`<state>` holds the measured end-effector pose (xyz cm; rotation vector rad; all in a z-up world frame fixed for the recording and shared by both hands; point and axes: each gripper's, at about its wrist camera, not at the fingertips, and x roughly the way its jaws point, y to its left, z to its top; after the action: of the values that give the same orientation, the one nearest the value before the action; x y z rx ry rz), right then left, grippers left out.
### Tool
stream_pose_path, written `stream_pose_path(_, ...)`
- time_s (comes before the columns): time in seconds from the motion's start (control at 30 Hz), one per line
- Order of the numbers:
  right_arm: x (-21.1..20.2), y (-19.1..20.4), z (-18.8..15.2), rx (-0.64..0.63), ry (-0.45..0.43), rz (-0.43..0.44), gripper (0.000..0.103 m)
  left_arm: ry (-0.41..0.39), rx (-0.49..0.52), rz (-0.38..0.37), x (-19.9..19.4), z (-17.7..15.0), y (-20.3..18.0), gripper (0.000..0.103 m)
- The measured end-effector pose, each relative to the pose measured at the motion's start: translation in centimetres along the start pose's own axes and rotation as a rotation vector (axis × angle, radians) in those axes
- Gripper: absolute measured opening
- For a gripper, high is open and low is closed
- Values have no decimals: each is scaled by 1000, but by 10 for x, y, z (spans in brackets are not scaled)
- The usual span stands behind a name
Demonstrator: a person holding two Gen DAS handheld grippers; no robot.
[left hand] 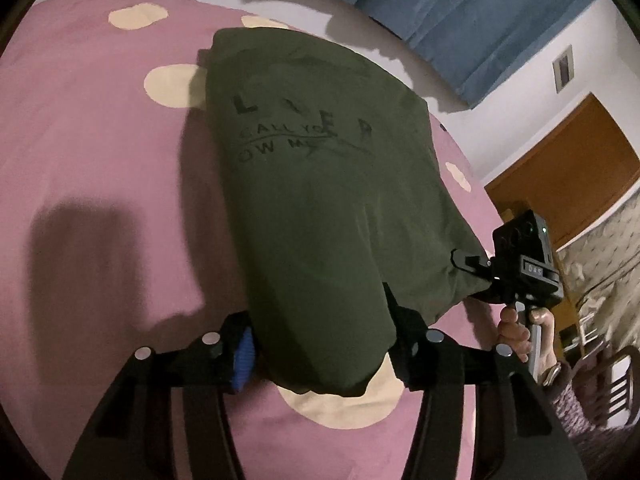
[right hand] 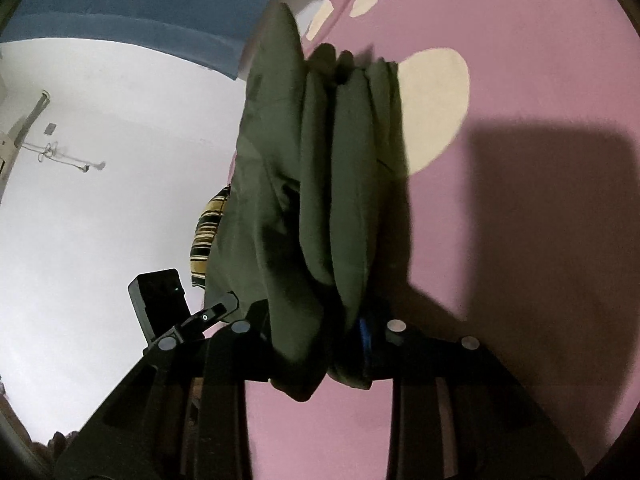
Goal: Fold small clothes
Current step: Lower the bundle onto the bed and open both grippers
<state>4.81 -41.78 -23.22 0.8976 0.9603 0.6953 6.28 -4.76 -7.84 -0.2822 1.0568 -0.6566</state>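
Observation:
A dark olive green t-shirt [left hand: 320,184] with black lettering is held up off the pink bed between both grippers. My left gripper [left hand: 320,344] is shut on its near edge, the cloth draped over the fingers. My right gripper [left hand: 476,268] shows at the right of the left wrist view, shut on the shirt's other corner. In the right wrist view the shirt [right hand: 320,184] hangs in bunched folds from my right gripper [right hand: 320,336], which is shut on it. My left gripper [right hand: 208,316] shows there at the lower left, clamped on the cloth.
The bed has a pink cover [left hand: 100,160] with cream dots. A blue curtain [left hand: 480,12] and white wall lie behind, a wooden door [left hand: 568,176] and a chair [left hand: 608,384] to the right. A striped cushion [right hand: 208,232] lies by the bed edge.

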Motion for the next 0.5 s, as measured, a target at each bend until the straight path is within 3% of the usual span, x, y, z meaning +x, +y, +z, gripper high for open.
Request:
stream_pose_path(0.33, -4, -2, -1, -17, -19, 19, 29, -22, 24, 27, 0, 0, 4, 62)
stream_pose_path(0.5, -5, 5, 1, -29, -30, 37, 31, -64, 80, 120, 0, -2, -3, 75)
